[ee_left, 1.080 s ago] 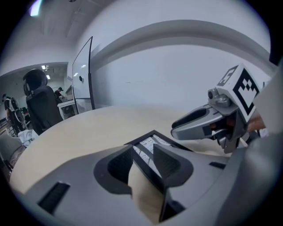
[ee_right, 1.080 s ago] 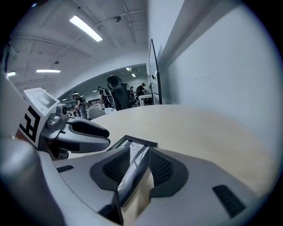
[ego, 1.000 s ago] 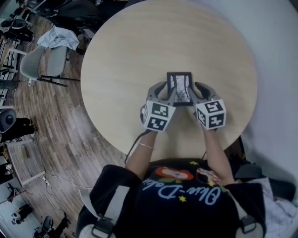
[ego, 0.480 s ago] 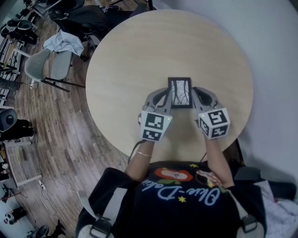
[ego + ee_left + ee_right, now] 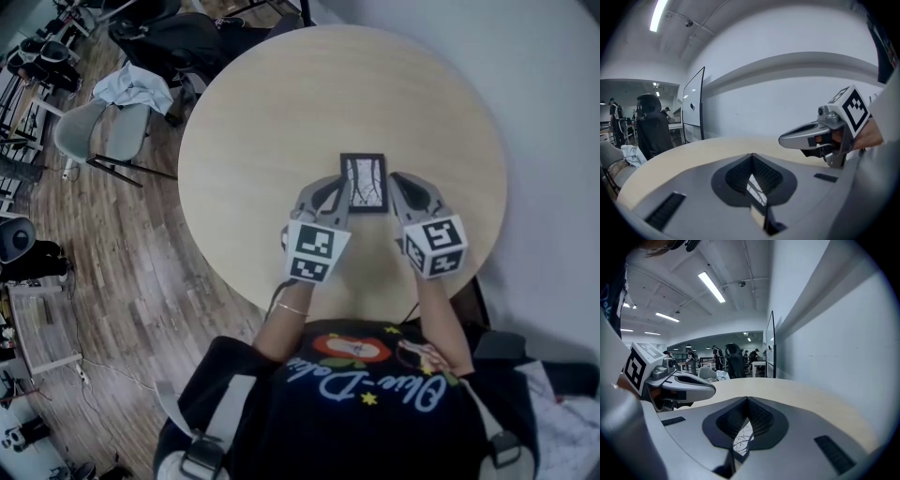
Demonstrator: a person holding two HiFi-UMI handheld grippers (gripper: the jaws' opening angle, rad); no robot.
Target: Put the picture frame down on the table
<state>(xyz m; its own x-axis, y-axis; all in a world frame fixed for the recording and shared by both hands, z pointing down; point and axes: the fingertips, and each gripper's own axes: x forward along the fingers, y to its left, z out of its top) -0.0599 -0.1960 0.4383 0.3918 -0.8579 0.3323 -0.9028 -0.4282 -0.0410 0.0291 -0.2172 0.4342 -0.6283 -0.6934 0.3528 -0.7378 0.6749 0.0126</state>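
Overall: a person holds a gripper in each hand over a round counter point(image 5: 272, 112), with the picture frame point(image 5: 363, 183) caught between the two.
Picture frame: small and taller than wide, with a black border. Its white picture carries thin dark branch-like lines, and its face is turned up towards the head view.
Frame's place: over the near half of the counter, in front of the person. Whether its lower edge touches the wood cannot be told.
Left gripper point(image 5: 337, 195): jaws closed on the frame's left edge; a sliver of the branch picture shows between them in the left gripper view.
Right gripper point(image 5: 395, 190): jaws closed on the frame's right edge, with the same sliver showing in the right gripper view.
Counter: pale wood.
Flanking the frame: the two grey gripper bodies, one close on each side.
Farther off: a grey chair point(image 5: 89, 136) with a pale cloth point(image 5: 131, 86) beside it on the wood floor point(image 5: 141, 244), well apart from the frame; a white wall point(image 5: 553, 141) runs past the counter's right.
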